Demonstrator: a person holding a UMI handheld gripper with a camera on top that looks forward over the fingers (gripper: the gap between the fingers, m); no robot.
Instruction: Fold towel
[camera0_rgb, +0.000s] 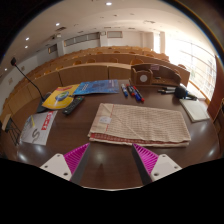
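Gripper view shows my claw (110, 160) spread wide, holding nothing, its pink pads (76, 157) hanging over the dark table (110, 178); I see the checked towel (140, 124) lying folded flat just beyond the fingers

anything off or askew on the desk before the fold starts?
Nothing stands out. The towel lies flat, already folded into a rectangle, on the table just ahead of the open fingers. Beyond it, papers and pens are loosely scattered, nothing spilled or damaged.
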